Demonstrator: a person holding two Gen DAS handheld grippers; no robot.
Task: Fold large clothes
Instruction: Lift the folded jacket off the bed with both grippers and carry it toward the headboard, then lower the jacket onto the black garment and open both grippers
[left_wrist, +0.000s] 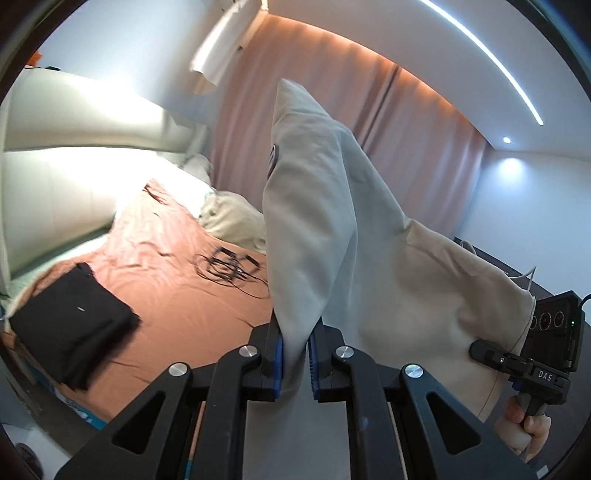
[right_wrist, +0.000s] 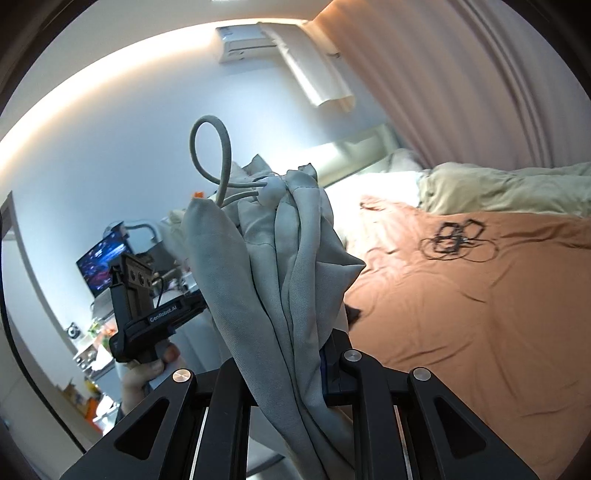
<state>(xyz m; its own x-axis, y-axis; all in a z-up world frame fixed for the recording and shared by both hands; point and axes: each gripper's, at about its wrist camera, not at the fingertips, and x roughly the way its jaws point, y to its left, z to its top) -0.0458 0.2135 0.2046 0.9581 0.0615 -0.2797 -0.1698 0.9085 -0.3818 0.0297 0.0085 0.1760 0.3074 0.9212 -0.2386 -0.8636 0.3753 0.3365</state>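
Bedroom surroundings are seen in both views: a wide bed spread with a rust-orange sheet (left_wrist: 177, 295), salmon-pink curtains (left_wrist: 332, 110) behind it, and pale walls lit by a ceiling strip. On the sheet lie a folded black garment (left_wrist: 70, 328), a tangle of thin black cable (left_wrist: 229, 266) and a rumpled beige duvet (right_wrist: 509, 188) near the headboard.

The task's thing, a large pale grey-beige garment of soft woven cloth (left_wrist: 332, 221), is held up in the air above the near edge of the bed, stretched between the two tools. The left gripper (left_wrist: 295, 358) is closed narrowly on one edge of the cloth, which is pinched between its blue pads. The right gripper (right_wrist: 291, 369) is likewise clamped on a bunched handful of the same cloth; its left finger is hidden by the folds. A grey drawstring (right_wrist: 210, 155) with a round toggle loops out above that bunch, so a hem or hood opening is probably held there.

The garment is judged light and limp: it drapes, bunches easily and keeps no shape, so it is best taken at seams, corners or the hem, where the layers are thicker and less likely to slip. The loose cord could snag in a fold.

No containers are seen on the bed; nothing is stored in anything here.
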